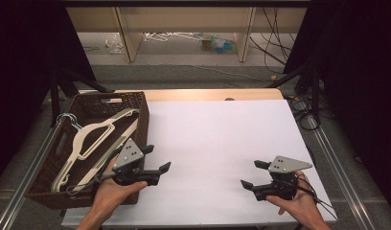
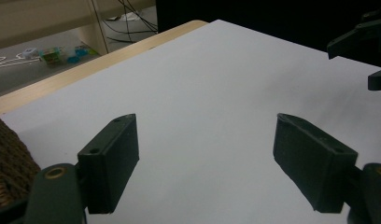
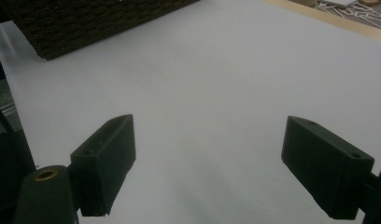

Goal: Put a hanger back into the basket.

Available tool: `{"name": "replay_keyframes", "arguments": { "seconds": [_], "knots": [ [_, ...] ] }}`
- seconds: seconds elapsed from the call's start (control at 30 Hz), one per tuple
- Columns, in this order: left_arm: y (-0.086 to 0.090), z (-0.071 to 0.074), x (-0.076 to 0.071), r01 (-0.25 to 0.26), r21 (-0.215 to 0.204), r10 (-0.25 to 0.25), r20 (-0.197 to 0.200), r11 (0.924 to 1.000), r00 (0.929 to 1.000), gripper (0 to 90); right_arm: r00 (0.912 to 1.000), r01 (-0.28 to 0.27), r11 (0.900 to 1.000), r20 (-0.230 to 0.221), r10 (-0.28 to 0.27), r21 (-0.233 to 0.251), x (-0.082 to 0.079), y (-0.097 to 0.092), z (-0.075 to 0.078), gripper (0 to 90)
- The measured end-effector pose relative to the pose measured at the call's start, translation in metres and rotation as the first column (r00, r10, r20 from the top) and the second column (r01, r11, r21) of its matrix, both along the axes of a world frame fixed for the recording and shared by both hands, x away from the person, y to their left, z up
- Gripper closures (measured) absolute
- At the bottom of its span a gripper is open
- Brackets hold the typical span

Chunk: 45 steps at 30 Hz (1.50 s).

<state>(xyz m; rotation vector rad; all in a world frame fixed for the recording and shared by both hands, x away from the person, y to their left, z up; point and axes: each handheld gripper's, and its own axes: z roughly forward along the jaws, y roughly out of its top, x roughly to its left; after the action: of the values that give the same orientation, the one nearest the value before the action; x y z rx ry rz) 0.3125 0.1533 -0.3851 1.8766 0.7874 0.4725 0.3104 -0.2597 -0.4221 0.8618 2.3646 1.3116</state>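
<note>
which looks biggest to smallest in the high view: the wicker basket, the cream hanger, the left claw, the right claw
1. wicker basket
2. cream hanger, lying inside the basket
3. left claw and right claw: they look about alike, so no ranking between them

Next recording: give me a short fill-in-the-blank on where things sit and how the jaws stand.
1. The hangers lie in the wicker ____ at the table's left edge.
2. The left gripper has its jaws ____.
3. The right gripper hovers over the ____ sheet, holding nothing.

Missing words: basket; open; white
</note>
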Motion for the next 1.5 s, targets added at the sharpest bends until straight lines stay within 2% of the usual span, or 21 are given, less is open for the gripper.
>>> {"name": "replay_keyframes", "arguments": {
  "seconds": [0.2,0.23,0.4,0.43,0.53,0.63,0.73,0.9,1.0,1.07,1.1,1.17,1.2,1.3,1.37,1.5],
  "knots": [
    [-0.007,-0.007,-0.005,0.013,-0.001,-0.013,-0.009,0.9999,0.9999,21.6,0.9999,-0.006,1.0000,-0.008,0.006,0.006,-0.002,0.001,0.000,18.6],
    [-0.009,-0.010,-0.006,0.028,0.001,-0.028,-0.003,0.9996,0.9996,21.6,1.0000,-0.009,1.0000,-0.002,0.009,0.004,-0.002,0.002,0.000,18.6],
    [-0.013,-0.015,-0.011,0.041,0.006,-0.041,-0.001,0.9992,0.9992,21.5,1.0000,-0.005,1.0000,0.001,0.005,0.006,-0.006,0.004,0.000,18.7],
    [-0.014,-0.018,-0.013,0.044,0.004,-0.044,-0.003,0.9990,0.9990,21.5,0.9999,-0.005,1.0000,0.013,0.005,0.005,-0.006,0.005,0.000,18.7],
    [-0.013,-0.021,-0.014,0.048,0.014,-0.048,0.010,0.9987,0.9988,21.6,0.9999,-0.009,0.9999,0.005,0.009,0.007,-0.009,0.006,0.001,18.6],
    [-0.015,-0.027,-0.017,0.042,0.000,-0.042,-0.001,0.9991,0.9991,21.5,0.9999,-0.011,0.9999,0.013,0.011,0.013,-0.012,0.007,0.000,18.7],
    [-0.013,-0.032,-0.022,0.059,0.029,-0.060,0.024,0.9978,0.9979,21.3,0.9996,-0.017,0.9998,0.023,0.017,0.008,-0.017,0.010,-0.001,18.6],
    [-0.015,-0.037,-0.028,0.061,0.071,-0.063,0.032,0.9956,0.9975,21.0,0.9994,-0.026,0.9997,0.025,0.026,0.004,-0.022,0.012,-0.002,18.6],
    [-0.017,-0.038,-0.030,0.066,0.053,-0.067,0.025,0.9964,0.9974,20.0,0.9992,-0.025,0.9997,0.033,0.025,0.001,-0.026,0.012,-0.003,18.6],
    [-0.017,-0.037,-0.032,0.065,0.061,-0.067,0.032,0.9960,0.9972,20.0,0.9989,-0.034,0.9994,0.032,0.033,0.007,-0.029,0.012,-0.004,18.6],
    [-0.018,-0.037,-0.033,0.068,0.054,-0.070,0.032,0.9962,0.9970,20.0,0.9985,-0.027,0.9996,0.047,0.027,0.002,-0.030,0.012,-0.004,18.7],
    [-0.019,-0.037,-0.034,0.071,0.048,-0.072,0.033,0.9963,0.9968,20.0,0.9988,-0.028,0.9996,0.039,0.028,0.002,-0.032,0.011,-0.004,18.6],
    [-0.019,-0.037,-0.035,0.072,0.047,-0.074,0.034,0.9963,0.9967,20.0,0.9981,-0.025,0.9997,0.057,0.024,0.004,-0.031,0.011,-0.004,18.6],
    [-0.019,-0.038,-0.035,0.075,0.046,-0.076,0.030,0.9961,0.9966,19.9,0.9984,-0.026,0.9996,0.051,0.026,0.004,-0.031,0.010,-0.004,18.6],
    [-0.019,-0.039,-0.034,0.079,0.041,-0.080,0.024,0.9960,0.9965,19.8,0.9992,-0.028,0.9996,0.029,0.028,0.009,-0.032,0.011,-0.004,18.6],
    [-0.019,-0.039,-0.034,0.074,0.043,-0.075,0.022,0.9964,0.9970,19.7,0.9991,-0.027,0.9996,0.034,0.027,0.010,-0.031,0.011,-0.005,18.6]
  ]
}}
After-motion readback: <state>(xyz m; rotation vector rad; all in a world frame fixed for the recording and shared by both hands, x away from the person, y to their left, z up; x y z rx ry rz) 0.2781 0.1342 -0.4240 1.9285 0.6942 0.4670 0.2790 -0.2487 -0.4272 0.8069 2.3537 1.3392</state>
